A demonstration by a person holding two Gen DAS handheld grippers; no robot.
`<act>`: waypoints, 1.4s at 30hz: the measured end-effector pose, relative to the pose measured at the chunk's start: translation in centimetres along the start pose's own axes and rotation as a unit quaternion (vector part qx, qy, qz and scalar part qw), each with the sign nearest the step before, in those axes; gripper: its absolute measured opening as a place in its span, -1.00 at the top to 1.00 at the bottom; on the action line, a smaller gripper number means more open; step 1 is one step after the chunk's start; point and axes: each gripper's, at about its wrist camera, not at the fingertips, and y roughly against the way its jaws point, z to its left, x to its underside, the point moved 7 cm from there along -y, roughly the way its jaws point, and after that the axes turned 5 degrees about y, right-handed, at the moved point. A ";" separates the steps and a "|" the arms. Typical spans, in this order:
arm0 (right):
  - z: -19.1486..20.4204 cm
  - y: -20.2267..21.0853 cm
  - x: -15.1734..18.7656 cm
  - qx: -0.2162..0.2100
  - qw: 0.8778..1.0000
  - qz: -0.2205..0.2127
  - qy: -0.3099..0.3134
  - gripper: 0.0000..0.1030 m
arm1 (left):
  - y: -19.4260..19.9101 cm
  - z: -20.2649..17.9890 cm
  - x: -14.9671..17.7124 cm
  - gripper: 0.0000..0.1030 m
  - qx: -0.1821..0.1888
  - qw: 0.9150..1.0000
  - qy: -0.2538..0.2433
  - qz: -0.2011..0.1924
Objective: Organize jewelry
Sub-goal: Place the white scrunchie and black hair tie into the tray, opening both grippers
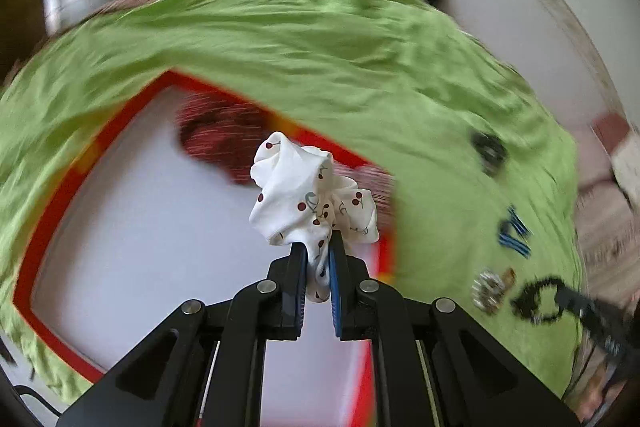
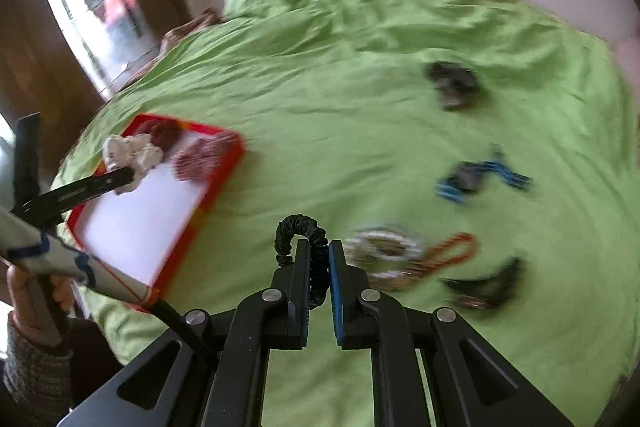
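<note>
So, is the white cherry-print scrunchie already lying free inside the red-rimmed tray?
No, the white cherry-print scrunchie is clamped in the left gripper above the red-rimmed tray.

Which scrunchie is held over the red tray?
The white cherry-print scrunchie, shut in the left claw; the black scrunchie is over green cloth.

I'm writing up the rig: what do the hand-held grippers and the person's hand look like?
Each hand-held gripper, left and right, has black angular linkage arms with silver pivot pins and blue-edged finger pads. The person's left hand shows a grey knit sleeve cuff.
</note>
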 end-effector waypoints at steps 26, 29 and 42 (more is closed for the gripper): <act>18.3 -17.2 -6.8 -0.101 0.992 0.062 0.039 0.77 | -1.7 10.3 -4.0 0.78 -0.072 0.995 0.063 -0.041; 17.9 -16.7 -6.8 -0.106 0.992 0.060 0.030 0.73 | -1.1 10.0 -4.1 0.59 -0.068 0.994 0.062 -0.055; 13.6 -8.4 -5.8 -0.077 0.997 0.001 0.023 0.33 | 1.9 7.8 -3.3 0.23 -0.066 0.991 0.024 -0.111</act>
